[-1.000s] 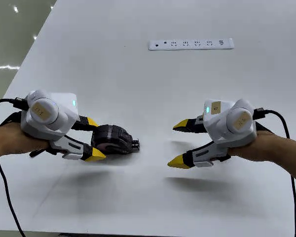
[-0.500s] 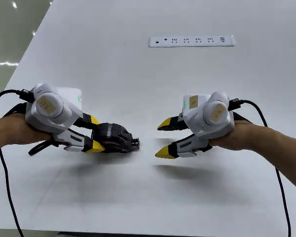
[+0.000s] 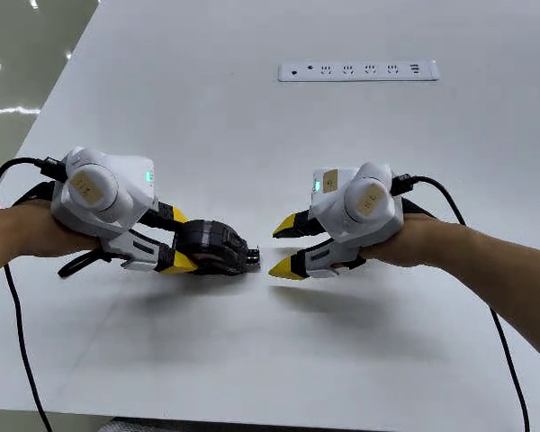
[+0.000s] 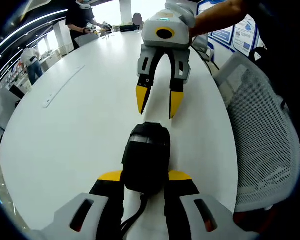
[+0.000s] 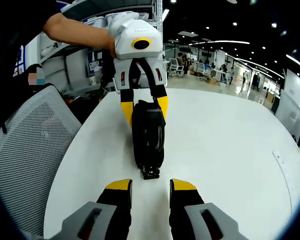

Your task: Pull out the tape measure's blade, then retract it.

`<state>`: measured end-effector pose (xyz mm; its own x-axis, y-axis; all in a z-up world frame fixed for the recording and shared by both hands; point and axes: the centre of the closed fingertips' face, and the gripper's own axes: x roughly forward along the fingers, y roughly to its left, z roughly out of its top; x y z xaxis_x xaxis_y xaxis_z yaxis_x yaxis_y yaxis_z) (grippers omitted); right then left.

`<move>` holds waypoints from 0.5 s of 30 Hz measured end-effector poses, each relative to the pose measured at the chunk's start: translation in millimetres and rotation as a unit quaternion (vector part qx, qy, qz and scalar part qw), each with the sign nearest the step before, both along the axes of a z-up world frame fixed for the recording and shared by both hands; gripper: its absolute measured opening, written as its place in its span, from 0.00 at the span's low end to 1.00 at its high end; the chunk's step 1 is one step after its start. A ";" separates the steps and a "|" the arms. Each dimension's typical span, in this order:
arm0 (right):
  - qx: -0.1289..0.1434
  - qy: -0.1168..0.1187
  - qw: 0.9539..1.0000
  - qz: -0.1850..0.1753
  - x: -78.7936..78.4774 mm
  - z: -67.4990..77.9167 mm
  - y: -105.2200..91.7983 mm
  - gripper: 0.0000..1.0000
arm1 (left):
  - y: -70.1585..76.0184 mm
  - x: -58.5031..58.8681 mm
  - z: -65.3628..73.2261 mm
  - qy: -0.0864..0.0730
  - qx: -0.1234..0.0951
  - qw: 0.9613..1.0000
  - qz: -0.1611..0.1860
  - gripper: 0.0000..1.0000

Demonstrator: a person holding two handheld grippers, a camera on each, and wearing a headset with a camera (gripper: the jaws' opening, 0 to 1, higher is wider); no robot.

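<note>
Tape measure [image 3: 211,248] on white table [image 3: 252,135], case clamped in left gripper [image 3: 178,239]; right gripper [image 3: 282,247] empty, jaws parted, just short of blade hook [image 5: 150,173]. Blade not yet drawn; next, likely a pinch on the hook, then straight pull.

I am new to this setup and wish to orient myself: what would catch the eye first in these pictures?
First, the black tape measure, near the front of the white table, clamped in the left tool. Facing it, the right tool holds its yellow-tipped jaws open just short of the blade's hook. Farther back lies a white power strip.
</note>
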<state>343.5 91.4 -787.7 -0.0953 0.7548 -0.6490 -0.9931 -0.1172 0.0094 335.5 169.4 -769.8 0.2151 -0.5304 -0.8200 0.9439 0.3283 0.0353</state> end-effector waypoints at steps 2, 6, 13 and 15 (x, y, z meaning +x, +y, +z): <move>-0.001 0.000 1.000 0.003 -0.6 -2.0 2.6 0.26 | 0.0 0.4 -0.3 0.001 -0.001 1.000 0.000 0.25; -0.004 0.000 1.000 0.010 -2.3 -4.9 7.2 0.24 | -0.2 0.9 -0.6 0.002 -0.003 1.000 -0.001 0.25; -0.008 -0.002 1.000 0.015 -1.8 -8.6 13.4 0.21 | -1.0 0.9 -0.8 0.003 -0.004 1.000 0.000 0.25; -0.010 -0.002 1.000 0.017 -1.5 -10.5 15.2 0.20 | -1.2 0.9 -0.9 0.003 -0.004 1.000 0.000 0.25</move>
